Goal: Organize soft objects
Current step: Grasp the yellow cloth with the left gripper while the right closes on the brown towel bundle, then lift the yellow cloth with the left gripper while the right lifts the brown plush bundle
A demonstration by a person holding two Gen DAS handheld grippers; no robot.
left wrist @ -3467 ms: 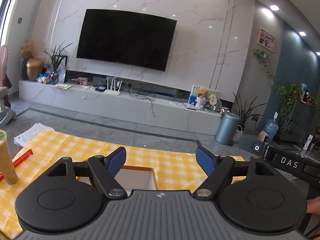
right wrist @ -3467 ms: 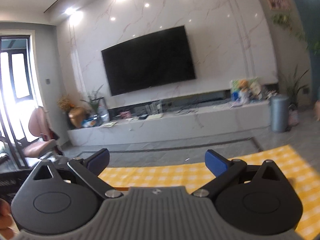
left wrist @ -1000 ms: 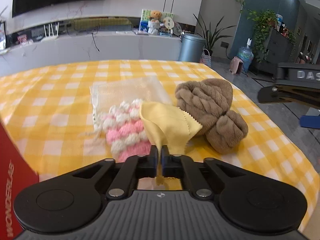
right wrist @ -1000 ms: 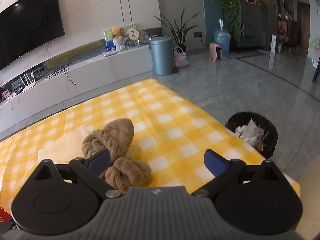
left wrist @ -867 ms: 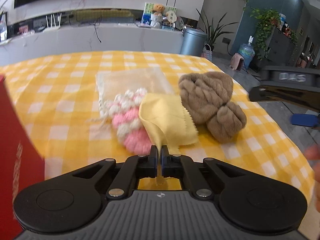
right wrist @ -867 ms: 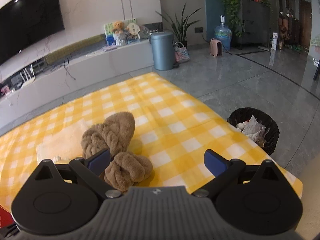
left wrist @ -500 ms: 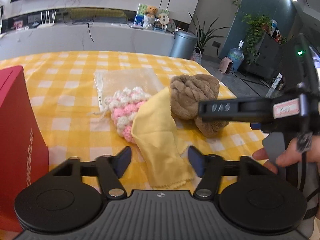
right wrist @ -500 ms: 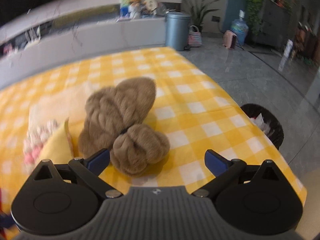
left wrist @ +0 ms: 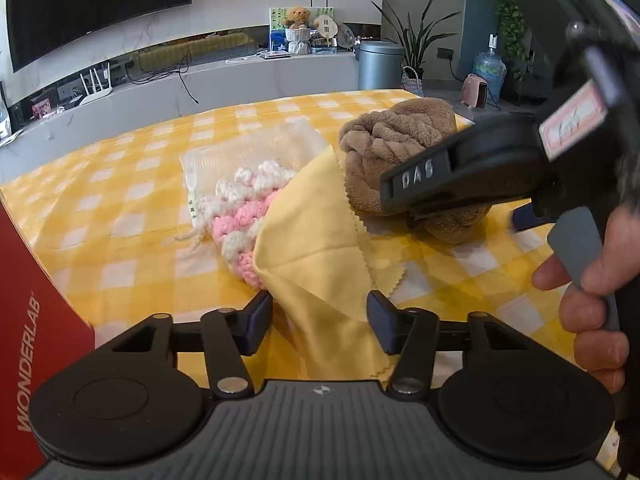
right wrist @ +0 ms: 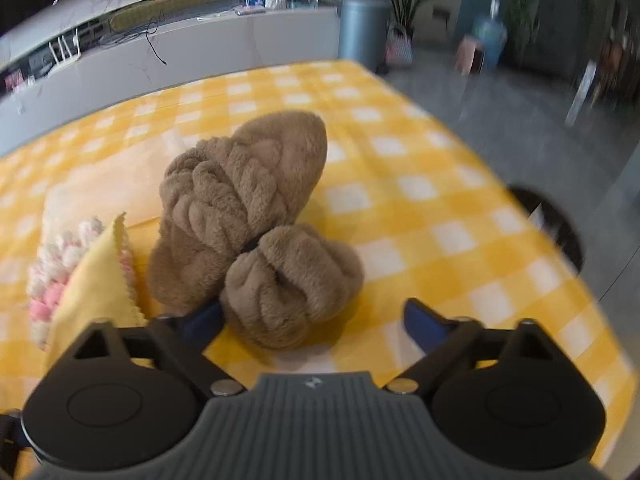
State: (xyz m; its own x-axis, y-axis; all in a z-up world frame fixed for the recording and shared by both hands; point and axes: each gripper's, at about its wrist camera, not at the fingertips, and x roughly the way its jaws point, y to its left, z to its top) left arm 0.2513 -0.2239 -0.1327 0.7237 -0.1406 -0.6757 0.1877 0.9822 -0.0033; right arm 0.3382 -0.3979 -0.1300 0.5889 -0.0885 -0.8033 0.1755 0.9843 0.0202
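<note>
My left gripper [left wrist: 319,322] has let go of the pale yellow pinked-edge cloth [left wrist: 320,256]: a second ago its jaws were pinched together on the cloth's near edge, and now they stand apart with the cloth lying loose between them, and they are closing in again. I read this as a re-grip, not a finished placement, since the cloth is still draped over the pink and white knitted yarn piece [left wrist: 240,216] beside it, not in any container.

My right gripper [right wrist: 312,320] has dropped in close to the brown plush braided slipper pair [right wrist: 248,216], which lies just right of the yellow cloth. Its jaws are apart but closing; the nearer brown bundle sits between them, touching the left pad, with the right pad clear of it. So nothing is held yet.

Left of the cloth stands a red cardboard box marked WONDERLAB [left wrist: 28,340], which I judge the likely destination. All the soft things remain on the yellow and white checked tablecloth [left wrist: 100,240], so the sorting has barely begun.
</note>
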